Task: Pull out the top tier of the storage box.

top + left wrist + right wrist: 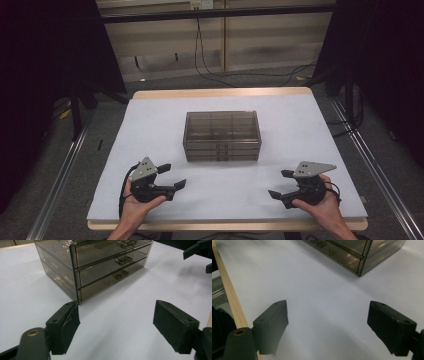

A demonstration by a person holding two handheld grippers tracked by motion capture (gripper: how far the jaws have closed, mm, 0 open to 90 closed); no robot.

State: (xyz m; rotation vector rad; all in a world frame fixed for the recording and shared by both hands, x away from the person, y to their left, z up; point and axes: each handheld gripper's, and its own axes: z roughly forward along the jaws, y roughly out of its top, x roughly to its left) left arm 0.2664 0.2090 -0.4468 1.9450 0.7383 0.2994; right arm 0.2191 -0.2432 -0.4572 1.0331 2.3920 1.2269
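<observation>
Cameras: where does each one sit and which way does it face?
High view: above the near edge, looking forward and down on the table; both forearms, left claw, right claw.
Left gripper view: on the left claw, facing the drawer box front.
Right gripper view: on the right claw, facing the box's corner.
All share the box.

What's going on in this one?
A person holds a two-jaw gripper in each hand over a white-covered table. A smoky transparent three-drawer organizer sits mid-table with all drawers closed. The left gripper and right gripper hover near the front edge, jaws open and empty, angled toward the organizer. Nothing has been touched yet.
</observation>
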